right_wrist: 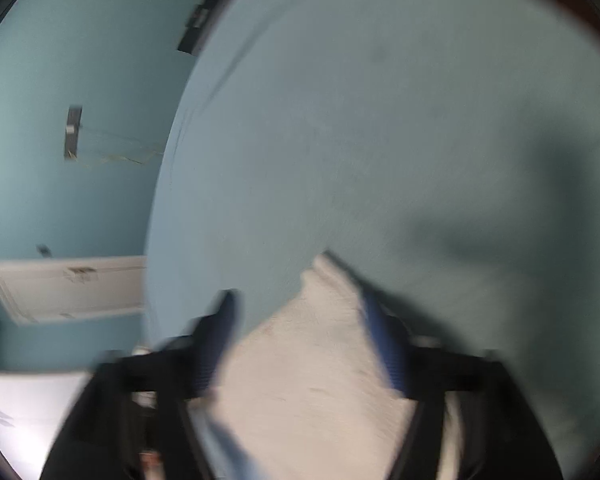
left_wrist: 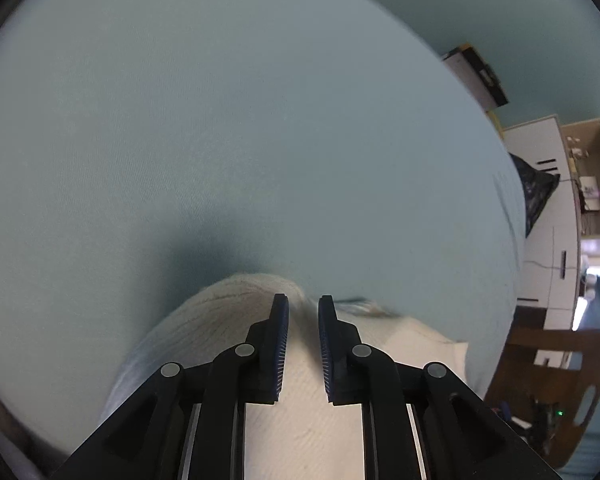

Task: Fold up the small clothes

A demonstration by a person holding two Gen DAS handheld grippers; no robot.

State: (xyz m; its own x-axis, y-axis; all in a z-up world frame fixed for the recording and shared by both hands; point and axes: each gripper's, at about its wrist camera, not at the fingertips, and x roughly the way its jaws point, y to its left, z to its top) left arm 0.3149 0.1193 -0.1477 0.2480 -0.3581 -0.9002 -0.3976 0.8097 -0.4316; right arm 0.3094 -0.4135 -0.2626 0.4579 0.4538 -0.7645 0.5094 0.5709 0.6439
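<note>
Since the left gripper (left_wrist: 303, 300) has its ribbed blue pads a little apart over a raised fold of the white knit garment (left_wrist: 236, 312), I'd pinch right at that ridge. The right gripper (right_wrist: 300, 316) is blurry, jaws wide apart around a pointed corner. The cloth looks soft, lightly ribbed, lying on the smooth pale teal sheet (left_wrist: 220, 120). Keep both edges lined up.

A pale blue sheet (left_wrist: 220, 140) covers the bed; 1 white knit garment (left_wrist: 300, 420) lies directly on it.
</note>
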